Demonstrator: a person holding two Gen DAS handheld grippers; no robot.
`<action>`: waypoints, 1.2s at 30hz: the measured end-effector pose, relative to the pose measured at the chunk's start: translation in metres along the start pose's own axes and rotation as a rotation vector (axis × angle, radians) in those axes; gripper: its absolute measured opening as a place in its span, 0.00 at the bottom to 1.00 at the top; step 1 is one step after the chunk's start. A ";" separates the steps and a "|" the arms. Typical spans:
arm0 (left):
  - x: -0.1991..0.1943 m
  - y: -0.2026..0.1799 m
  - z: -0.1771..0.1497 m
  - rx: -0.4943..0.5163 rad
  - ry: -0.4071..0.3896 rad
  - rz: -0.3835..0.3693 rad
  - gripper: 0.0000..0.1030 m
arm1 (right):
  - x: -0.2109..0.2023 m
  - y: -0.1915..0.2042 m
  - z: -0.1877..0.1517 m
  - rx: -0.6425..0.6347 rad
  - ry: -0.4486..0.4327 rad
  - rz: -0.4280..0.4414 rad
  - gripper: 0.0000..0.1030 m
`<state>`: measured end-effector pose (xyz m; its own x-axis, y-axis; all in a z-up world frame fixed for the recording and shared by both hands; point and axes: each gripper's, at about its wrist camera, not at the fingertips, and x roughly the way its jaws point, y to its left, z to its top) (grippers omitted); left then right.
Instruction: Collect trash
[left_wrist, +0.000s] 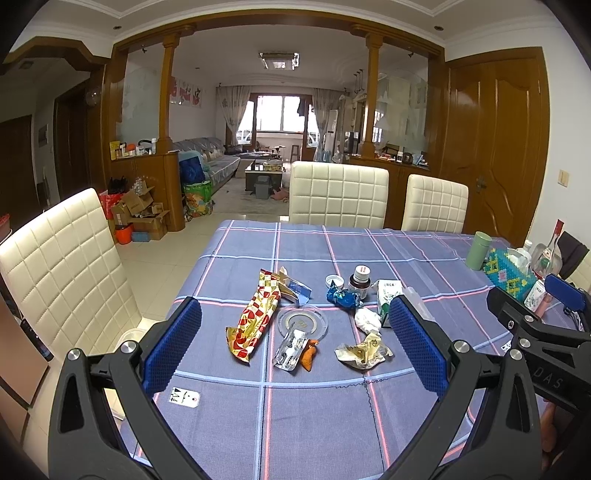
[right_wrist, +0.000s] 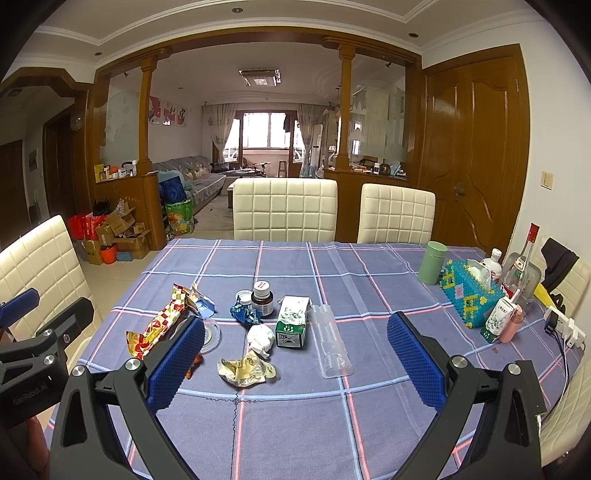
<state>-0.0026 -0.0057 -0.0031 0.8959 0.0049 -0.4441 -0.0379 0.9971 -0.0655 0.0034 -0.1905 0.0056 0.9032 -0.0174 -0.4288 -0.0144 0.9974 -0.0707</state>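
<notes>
Trash lies on the blue plaid tablecloth (left_wrist: 314, 417). In the left wrist view I see a red and gold wrapper (left_wrist: 253, 319), a clear plastic packet (left_wrist: 291, 349), an orange scrap (left_wrist: 308, 354), a crumpled cream wrapper (left_wrist: 364, 350), a white tissue wad (left_wrist: 367, 319), a blue foil wrapper (left_wrist: 343, 297) and a glass ashtray (left_wrist: 303, 319). The right wrist view adds a green and white carton (right_wrist: 291, 321) and a clear plastic tray (right_wrist: 332, 341). My left gripper (left_wrist: 295, 347) is open and empty above the packet. My right gripper (right_wrist: 295, 363) is open and empty near the cream wrapper (right_wrist: 245, 369).
A brown medicine bottle (right_wrist: 263, 299) and its white cap (left_wrist: 334, 281) stand behind the trash. A green cup (right_wrist: 432, 262), a beaded tissue box (right_wrist: 469, 295), bottles and a power strip (right_wrist: 565, 328) sit at the right edge. White chairs (right_wrist: 284, 208) surround the table.
</notes>
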 end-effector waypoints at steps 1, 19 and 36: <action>0.000 0.000 0.000 0.000 0.000 0.000 0.97 | 0.000 0.000 -0.001 0.000 0.002 0.000 0.94; 0.001 0.000 -0.003 0.002 0.005 0.001 0.97 | 0.000 -0.002 0.000 0.001 0.001 0.000 0.94; 0.002 -0.001 -0.002 0.005 0.006 0.001 0.97 | 0.001 -0.001 0.000 0.000 0.002 0.000 0.94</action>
<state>-0.0022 -0.0066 -0.0060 0.8932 0.0050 -0.4495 -0.0362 0.9975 -0.0609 0.0042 -0.1915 0.0054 0.9023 -0.0172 -0.4308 -0.0146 0.9974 -0.0705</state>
